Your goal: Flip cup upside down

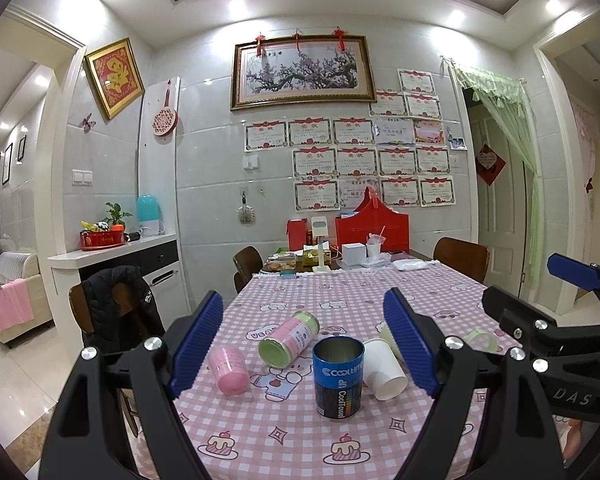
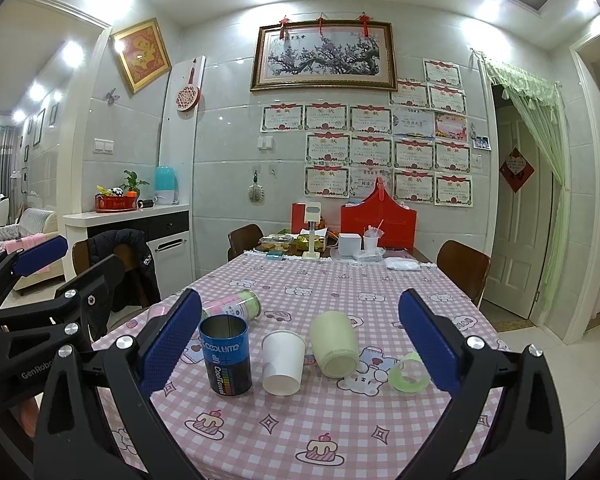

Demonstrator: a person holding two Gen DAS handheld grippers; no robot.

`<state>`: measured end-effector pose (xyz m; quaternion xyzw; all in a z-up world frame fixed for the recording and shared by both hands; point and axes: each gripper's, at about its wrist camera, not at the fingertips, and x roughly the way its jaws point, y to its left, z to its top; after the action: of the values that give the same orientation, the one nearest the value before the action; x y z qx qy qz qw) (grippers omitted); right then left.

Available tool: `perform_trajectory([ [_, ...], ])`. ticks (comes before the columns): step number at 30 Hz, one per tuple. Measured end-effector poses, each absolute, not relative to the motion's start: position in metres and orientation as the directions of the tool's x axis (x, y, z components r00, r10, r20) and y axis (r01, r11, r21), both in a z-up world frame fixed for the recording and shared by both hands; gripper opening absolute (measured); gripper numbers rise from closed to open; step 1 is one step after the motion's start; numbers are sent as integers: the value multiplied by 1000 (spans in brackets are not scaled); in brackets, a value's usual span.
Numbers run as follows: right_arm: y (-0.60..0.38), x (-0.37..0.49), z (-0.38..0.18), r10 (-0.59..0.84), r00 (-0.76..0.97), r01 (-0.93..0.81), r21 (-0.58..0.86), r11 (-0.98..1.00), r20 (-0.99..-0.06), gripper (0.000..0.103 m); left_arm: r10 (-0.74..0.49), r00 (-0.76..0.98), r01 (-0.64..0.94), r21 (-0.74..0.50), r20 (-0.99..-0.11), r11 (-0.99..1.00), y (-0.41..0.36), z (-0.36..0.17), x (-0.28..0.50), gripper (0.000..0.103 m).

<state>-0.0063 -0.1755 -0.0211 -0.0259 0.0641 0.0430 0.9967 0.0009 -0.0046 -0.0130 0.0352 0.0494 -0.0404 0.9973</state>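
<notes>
A white paper cup (image 2: 283,362) lies tilted on the pink checked tablecloth, its base toward me; it also shows in the left wrist view (image 1: 383,369). A blue open tin (image 2: 225,355) (image 1: 338,377) stands upright left of it. A pale green cup (image 2: 335,344) lies on its side right of the white cup. A pink cup (image 1: 229,369) and a pink-and-green can (image 1: 289,339) lie on their sides further left. My left gripper (image 1: 304,344) is open and empty above the near table. My right gripper (image 2: 300,340) is open and empty, with the cups between its fingers in view.
A green tape ring (image 2: 408,372) lies near the right finger. Boxes, a red bag (image 2: 378,220) and food clutter the table's far end. Wooden chairs stand around the table, one with a black jacket (image 1: 118,304). A doorway with a green curtain is at the right.
</notes>
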Motion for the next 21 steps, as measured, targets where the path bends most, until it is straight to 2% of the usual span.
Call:
perform_trajectory([
  [21, -176, -6, -25, 81, 987, -88, -44, 995, -136, 95, -76, 992, 83, 68, -102, 994, -4, -13, 1, 81],
])
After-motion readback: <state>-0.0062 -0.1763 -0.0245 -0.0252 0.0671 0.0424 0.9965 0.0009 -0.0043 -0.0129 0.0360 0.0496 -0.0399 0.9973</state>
